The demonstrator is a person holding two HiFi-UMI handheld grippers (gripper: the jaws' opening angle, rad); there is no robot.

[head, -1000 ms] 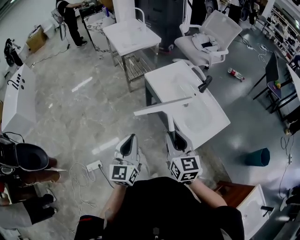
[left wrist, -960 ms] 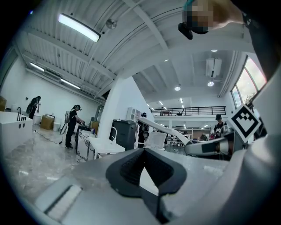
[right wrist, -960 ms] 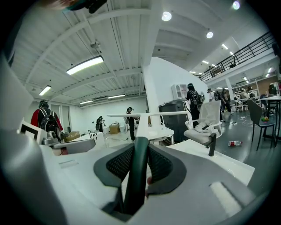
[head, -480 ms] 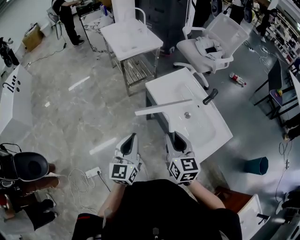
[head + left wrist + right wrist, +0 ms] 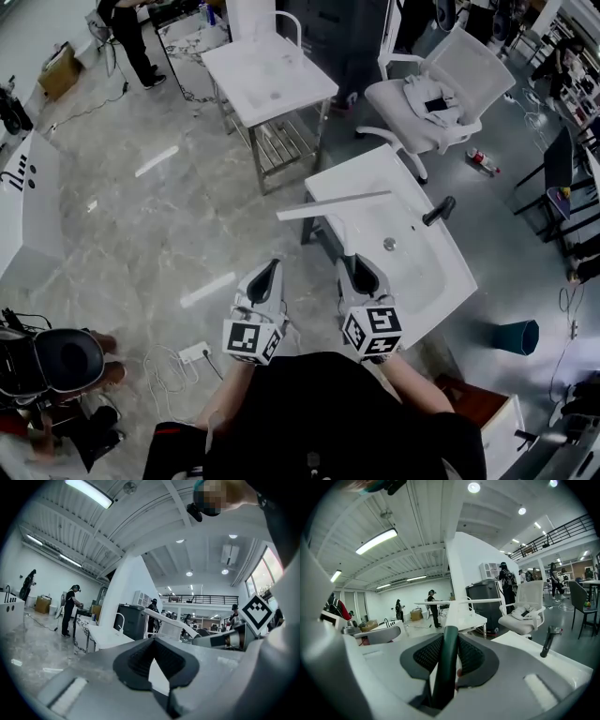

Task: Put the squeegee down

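Polished marble floor [image 5: 159, 225]; right claw [image 5: 448, 660] clamps T-shaped squeegee [image 5: 334, 203] (dark handle).

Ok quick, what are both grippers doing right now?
Left gripper: jaws closed, nothing in them.
Right gripper: jaws closed on the squeegee handle.

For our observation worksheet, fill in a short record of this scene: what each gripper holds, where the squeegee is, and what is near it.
State of right gripper: shut on the dark green handle of the white long-bladed squeegee
State of left gripper: jaws together at the tips, nothing between them
Squeegee position: in the air, blade crosswise over the far edge of the white rectangular sink basin
On the basin: black tap at its right side
Task status: squeegee not yet put down
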